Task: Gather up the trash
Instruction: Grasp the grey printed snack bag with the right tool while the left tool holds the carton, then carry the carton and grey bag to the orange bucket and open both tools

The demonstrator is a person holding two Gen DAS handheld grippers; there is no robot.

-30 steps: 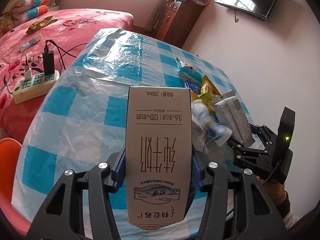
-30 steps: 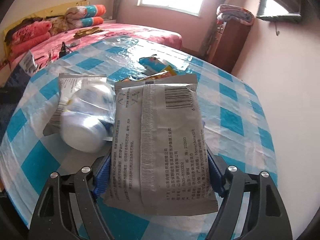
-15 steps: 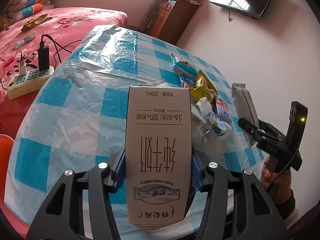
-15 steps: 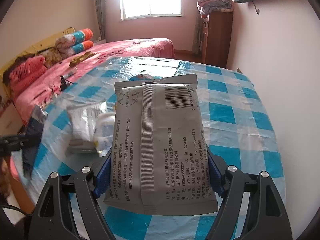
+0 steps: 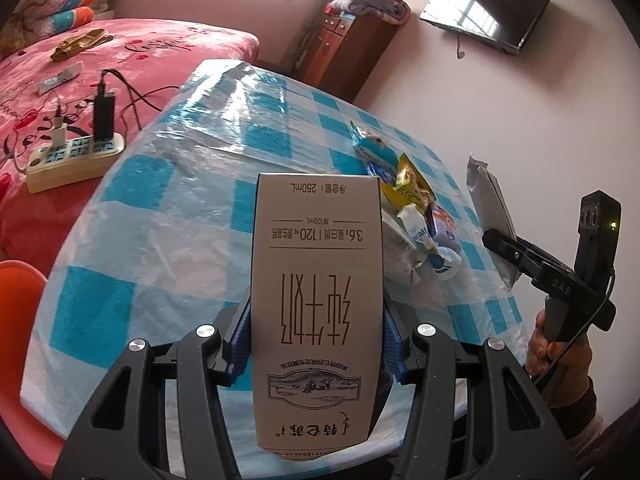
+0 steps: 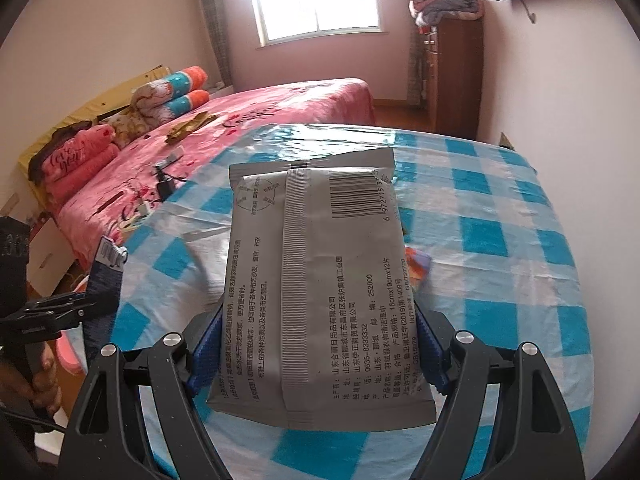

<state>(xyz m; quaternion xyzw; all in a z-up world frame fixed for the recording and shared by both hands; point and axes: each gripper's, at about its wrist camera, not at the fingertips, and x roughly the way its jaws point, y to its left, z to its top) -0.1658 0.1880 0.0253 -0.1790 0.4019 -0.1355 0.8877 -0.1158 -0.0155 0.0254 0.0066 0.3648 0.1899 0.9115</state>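
Observation:
My left gripper (image 5: 316,344) is shut on a white 250 mL milk carton (image 5: 316,300) and holds it above the near edge of the blue-checked table (image 5: 160,240). My right gripper (image 6: 316,352) is shut on a grey wet-wipe pack (image 6: 320,280), lifted above the table's right side; the pack also shows in the left wrist view (image 5: 490,208). A pile of wrappers (image 5: 412,208) lies on the table behind the carton: blue, yellow and white packets. The left gripper with the carton shows edge-on in the right wrist view (image 6: 104,280).
A pink bed (image 5: 120,60) with a power strip (image 5: 72,156) and cables stands left of the table. An orange chair (image 5: 16,292) is at the near left. A wooden cabinet (image 5: 340,56) and a wall TV (image 5: 488,20) are behind.
My right gripper has lifted the wipe pack off the pile and pulled back to the right. The left gripper has kept hold of the carton and drawn back slightly.

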